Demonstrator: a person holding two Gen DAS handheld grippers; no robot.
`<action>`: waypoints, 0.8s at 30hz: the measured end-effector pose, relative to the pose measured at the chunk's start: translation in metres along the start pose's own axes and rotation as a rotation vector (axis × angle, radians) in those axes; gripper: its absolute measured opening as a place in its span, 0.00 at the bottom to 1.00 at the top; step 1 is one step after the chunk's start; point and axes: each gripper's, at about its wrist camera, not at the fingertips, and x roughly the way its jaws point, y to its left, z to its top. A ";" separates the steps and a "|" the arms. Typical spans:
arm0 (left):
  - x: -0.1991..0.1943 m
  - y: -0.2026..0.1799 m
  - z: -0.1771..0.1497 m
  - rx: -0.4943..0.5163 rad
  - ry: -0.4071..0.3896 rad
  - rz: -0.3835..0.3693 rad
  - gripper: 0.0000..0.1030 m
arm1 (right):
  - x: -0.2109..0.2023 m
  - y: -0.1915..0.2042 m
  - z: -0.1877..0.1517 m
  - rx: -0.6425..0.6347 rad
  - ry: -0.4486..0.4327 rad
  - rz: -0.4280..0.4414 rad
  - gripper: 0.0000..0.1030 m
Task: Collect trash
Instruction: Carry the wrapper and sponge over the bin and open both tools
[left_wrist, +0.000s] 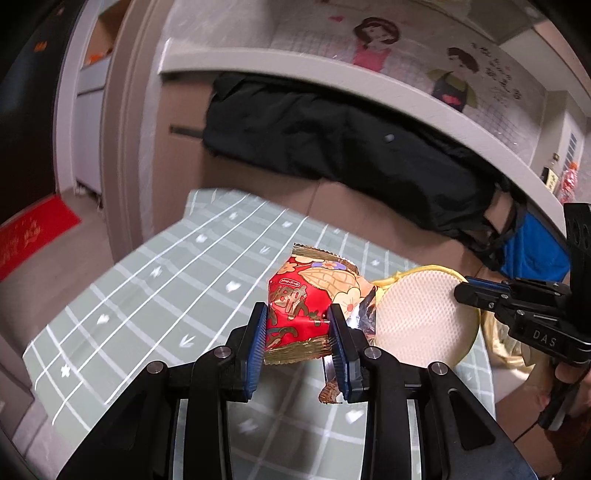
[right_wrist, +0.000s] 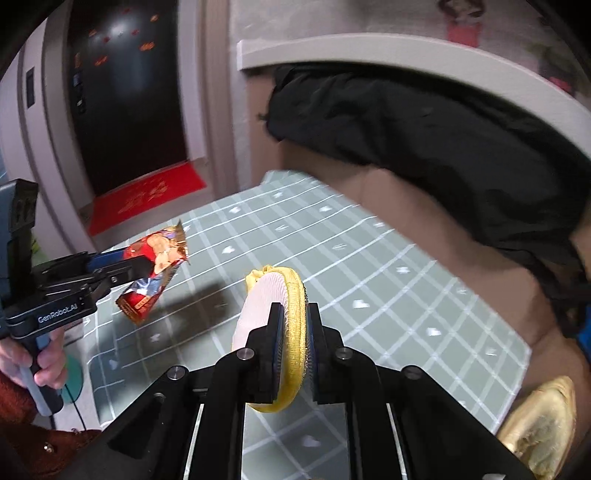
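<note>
The fingers (left_wrist: 258, 328) of the left gripper (left_wrist: 298, 332) are pressing from both sides on a red and gold snack wrapper (left_wrist: 299, 299), holding it crumpled and clear above the table (left_wrist: 147, 280). The fingers (right_wrist: 276, 332) of the right gripper (right_wrist: 295, 332) are clamping the yellow edge of a round yellow and white pad (right_wrist: 258, 314), which is standing on edge between them, also lifted off the table.

In the left wrist view the pad (left_wrist: 417, 317) is hanging just beside the wrapper, nearly touching its silver inner side, with the right gripper (left_wrist: 465, 291) reaching in from the right. In the right wrist view the wrapper (right_wrist: 155, 269) is hanging at the left in the left gripper (right_wrist: 122, 266), whose handle a hand (right_wrist: 40, 362) in a rust-red sleeve (right_wrist: 22, 406) is holding.

The table is wearing a pale green cloth with white grid lines. Behind it a black garment (left_wrist: 332, 147) is lying under a white ledge (left_wrist: 332, 85). A red doormat (right_wrist: 147, 195) is lying by a dark door (right_wrist: 122, 92). Something gold and crinkled (right_wrist: 539, 424) is showing at the lower right of the right wrist view.
</note>
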 end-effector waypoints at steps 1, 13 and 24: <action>0.000 -0.010 0.003 0.008 -0.014 -0.002 0.32 | -0.008 -0.007 -0.001 0.008 -0.018 -0.015 0.10; 0.017 -0.153 0.045 0.098 -0.183 -0.050 0.32 | -0.112 -0.091 -0.012 0.071 -0.219 -0.185 0.10; 0.046 -0.290 0.030 0.252 -0.220 -0.134 0.32 | -0.182 -0.192 -0.066 0.173 -0.295 -0.350 0.10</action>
